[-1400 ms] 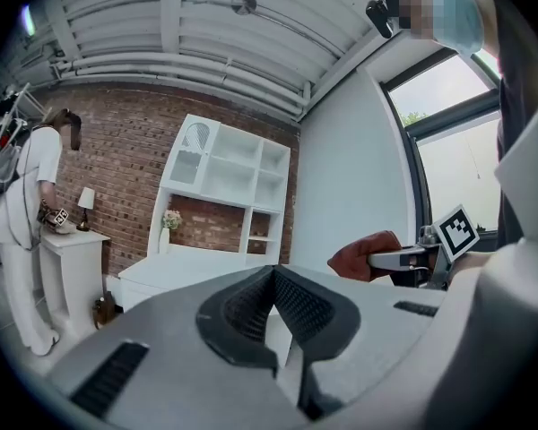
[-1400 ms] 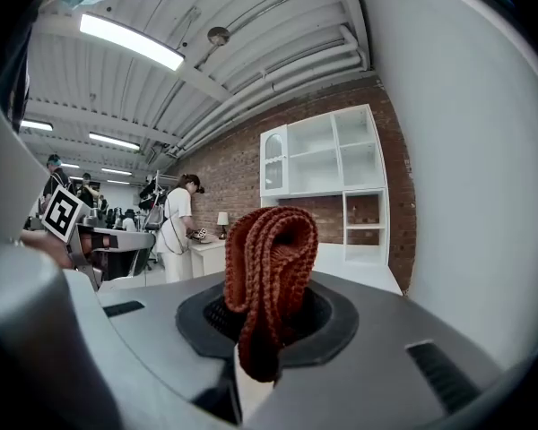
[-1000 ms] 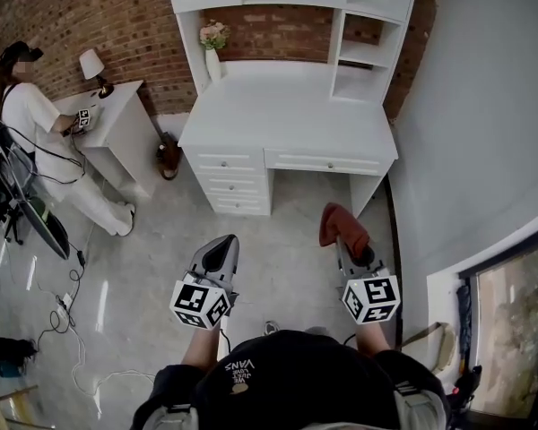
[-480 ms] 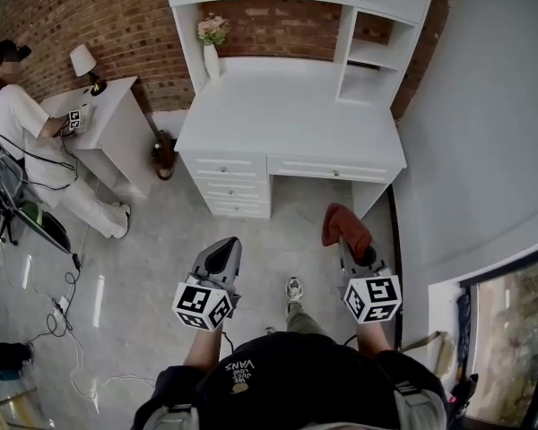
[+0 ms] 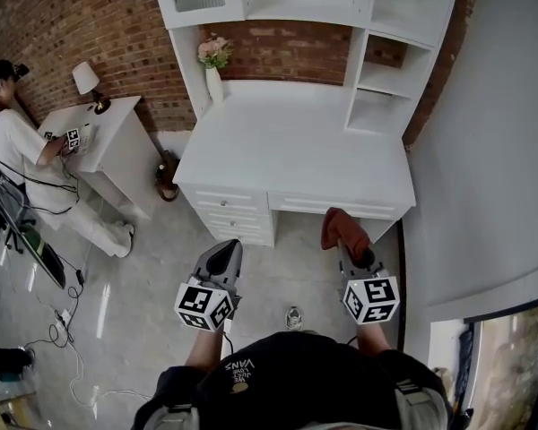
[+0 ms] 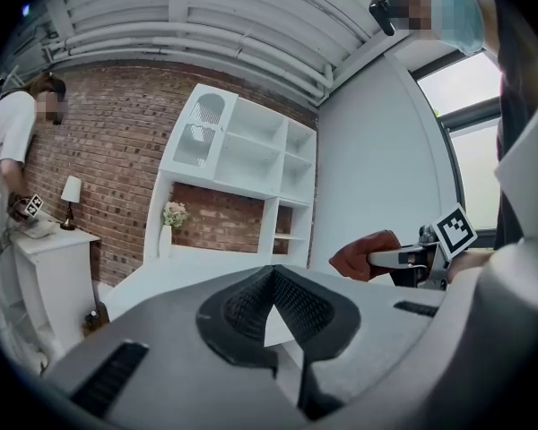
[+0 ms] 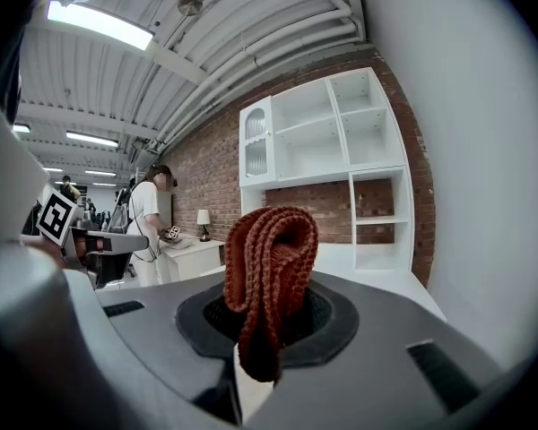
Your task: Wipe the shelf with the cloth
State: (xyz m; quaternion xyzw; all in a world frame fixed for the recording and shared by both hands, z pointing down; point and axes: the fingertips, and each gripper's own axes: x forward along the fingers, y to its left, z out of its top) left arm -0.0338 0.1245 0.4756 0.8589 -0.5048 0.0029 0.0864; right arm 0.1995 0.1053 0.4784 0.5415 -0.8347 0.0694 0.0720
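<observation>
**Closer to the desk; wiping not yet begun**

Since a second ago the white desk (image 5: 296, 146) has slid down toward the centre of the head view and fills more of it, so I have walked the rig nearer. Both grippers sit where they did, along the bottom of the frame.

The cloth (image 5: 342, 227), a rust-red knitted piece, is pinched in the right gripper (image 5: 348, 247) at the lower right of the head view. The right gripper view confirms it: the jaws are clamped on the cloth and its bunched fold stands up mid-frame. The cloth is in the air just below the desk's front edge in the frame, touching no surface.

The left gripper (image 5: 222, 256), lower left of centre, has its jaws pressed together with nothing between them.

I take the shelf (image 5: 381, 70) to be the open compartments at the upper right of the head view, well apart from the cloth. A vase of flowers (image 5: 213, 61) stands at the desk's back left corner. A person (image 5: 13, 141) works at a side table (image 5: 108, 119) at the upper left.

Finding: the cloth is secured and the approach is in hand. No wiping is done; reaching the shelf, making contact and all strokes remain.
</observation>
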